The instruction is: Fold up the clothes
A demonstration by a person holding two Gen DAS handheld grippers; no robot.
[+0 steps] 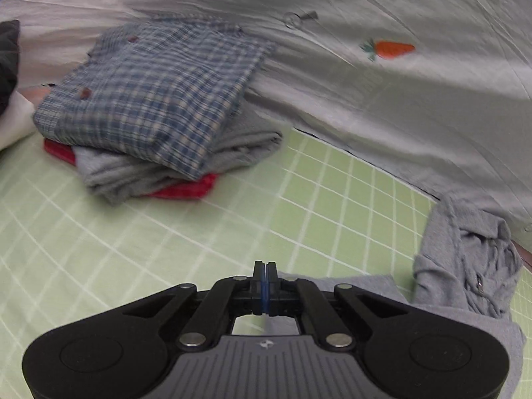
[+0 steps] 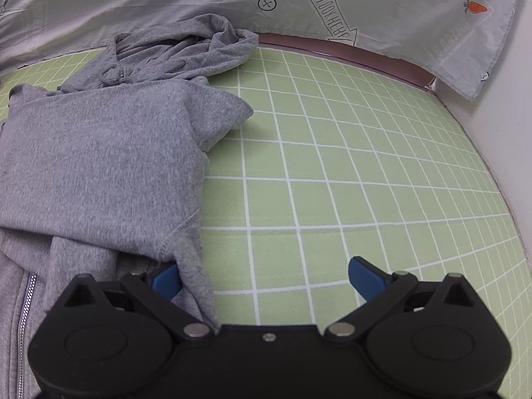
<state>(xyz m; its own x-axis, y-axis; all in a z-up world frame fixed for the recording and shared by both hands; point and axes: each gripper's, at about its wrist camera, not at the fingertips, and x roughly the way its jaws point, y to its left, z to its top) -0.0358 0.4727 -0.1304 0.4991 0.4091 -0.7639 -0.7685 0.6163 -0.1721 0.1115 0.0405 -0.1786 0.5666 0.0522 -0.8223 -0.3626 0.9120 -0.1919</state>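
- While the left tongs (image 1: 265,277) are shut tight with nothing between the pads, the right tongs (image 2: 266,274) stand wide open, holding nothing, their left pad against the grey hoodie's (image 2: 99,159) edge.
- The hoodie lies half folded on the green gridded bed sheet (image 2: 332,183), hood (image 2: 186,50) bunched near the white carrot-print cover (image 2: 399,6), zipper (image 2: 25,316) at the near left.
- A finished stack, plaid shirt (image 1: 149,93) on top, sits well apart.
- Risk: closing the right tongs here could pinch only the top layer, so the fold beneath may slide open.
- Risk: the loose hood may drag and leave a lumpy bundle, I judge.
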